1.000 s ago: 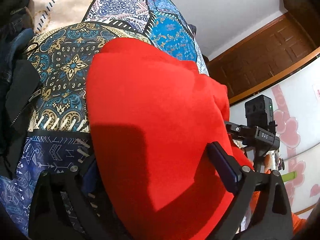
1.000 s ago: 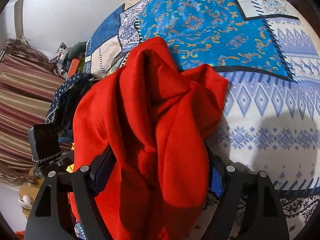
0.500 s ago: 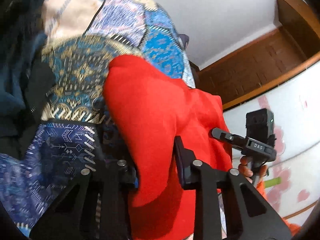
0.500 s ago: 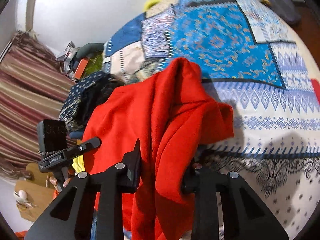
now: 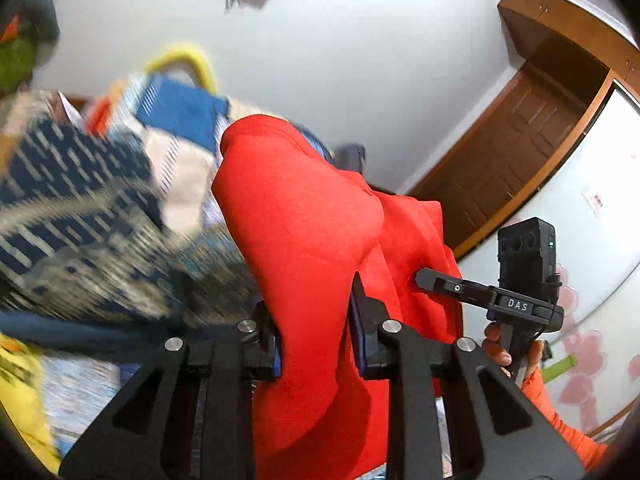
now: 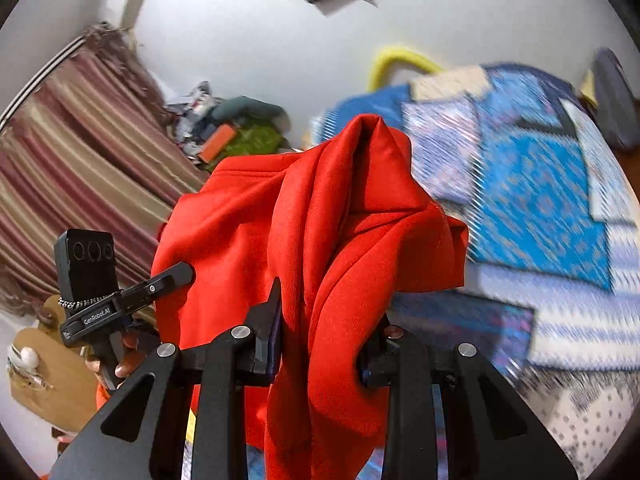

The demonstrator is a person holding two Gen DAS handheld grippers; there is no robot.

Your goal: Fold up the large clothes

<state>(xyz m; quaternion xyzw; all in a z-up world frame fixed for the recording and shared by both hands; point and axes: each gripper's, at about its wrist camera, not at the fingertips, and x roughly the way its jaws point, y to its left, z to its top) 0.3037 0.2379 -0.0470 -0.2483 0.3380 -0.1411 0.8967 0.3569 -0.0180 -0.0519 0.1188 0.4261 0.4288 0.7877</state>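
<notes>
The left gripper point(image 5: 316, 332) is pinching a fold of the red garment point(image 5: 304, 216) between its jaws, which are standing narrow with cloth filling the gap. The right gripper point(image 6: 320, 344) is clamping another bunched fold of that garment the same way. Beside the garment, each hand point(image 5: 498, 350) point(image 6: 120, 364) is gripping its tool's handle from below.

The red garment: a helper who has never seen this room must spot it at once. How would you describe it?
Find the bed with the blue patchwork quilt. In front of it hangs the red garment, bunched and pinched in both the left gripper and the right gripper. It is the only plain bright red cloth; the quilt and the curtain are patterned.
</notes>
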